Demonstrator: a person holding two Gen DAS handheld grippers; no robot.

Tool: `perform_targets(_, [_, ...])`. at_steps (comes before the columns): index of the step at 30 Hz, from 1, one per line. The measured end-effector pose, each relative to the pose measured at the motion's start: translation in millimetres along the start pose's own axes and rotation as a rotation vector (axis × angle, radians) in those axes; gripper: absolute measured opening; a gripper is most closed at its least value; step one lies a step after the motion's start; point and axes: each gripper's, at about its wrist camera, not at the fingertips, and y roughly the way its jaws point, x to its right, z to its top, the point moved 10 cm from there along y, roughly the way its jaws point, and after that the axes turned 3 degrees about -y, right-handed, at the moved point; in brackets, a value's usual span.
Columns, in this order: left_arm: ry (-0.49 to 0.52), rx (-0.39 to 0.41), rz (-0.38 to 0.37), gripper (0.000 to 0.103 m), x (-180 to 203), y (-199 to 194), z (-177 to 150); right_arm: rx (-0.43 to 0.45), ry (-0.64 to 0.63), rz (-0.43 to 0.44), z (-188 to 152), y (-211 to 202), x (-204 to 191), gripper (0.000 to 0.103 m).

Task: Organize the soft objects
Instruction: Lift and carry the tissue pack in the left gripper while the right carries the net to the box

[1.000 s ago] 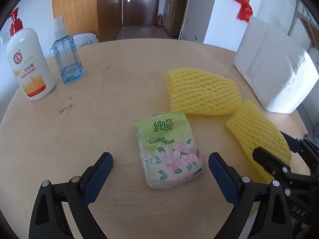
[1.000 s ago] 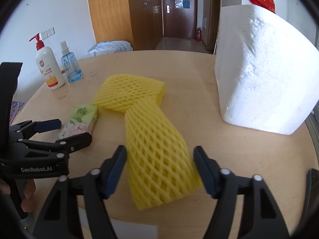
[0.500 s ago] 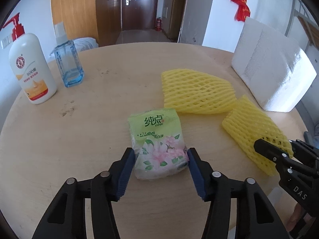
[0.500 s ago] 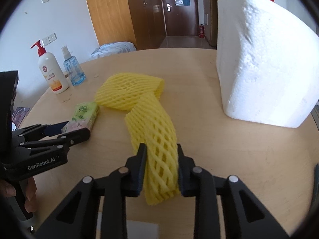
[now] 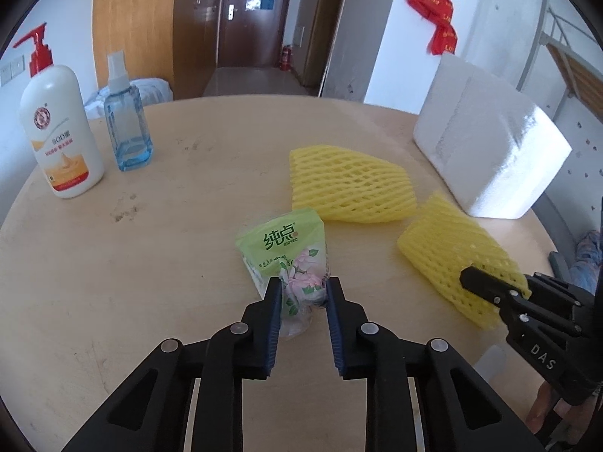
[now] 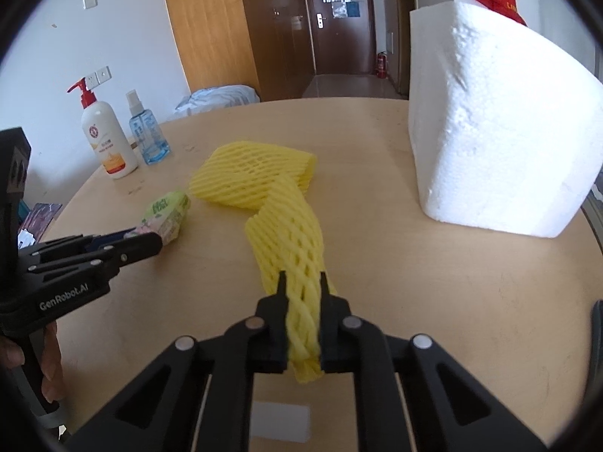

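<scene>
Between the left gripper's (image 5: 301, 293) closing jaws, wide a second ago, sits the pinched tissue pack (image 5: 286, 260); the right gripper (image 6: 301, 293), likewise narrowed, squeezes the near foam net (image 6: 290, 241); both look ready to lift.

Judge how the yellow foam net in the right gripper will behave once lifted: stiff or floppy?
Probably floppy: the yellow foam net already pinches narrow as the right gripper closes on it. Likely very light, being open mesh. Its free end may sag and drag across the table.
</scene>
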Motion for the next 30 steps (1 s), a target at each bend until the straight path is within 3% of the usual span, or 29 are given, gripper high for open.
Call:
perform_targets(17, [0.037,0.129,-0.022,0.024,10,-65,3,0.149,-0.005,-0.009,21,-67,-15,0.013])
perform_targets(30, [0.091,0.337,-0.022,0.024,32,-157,15,0.329,-0.025,-0.054,35,-147,-27,0.013])
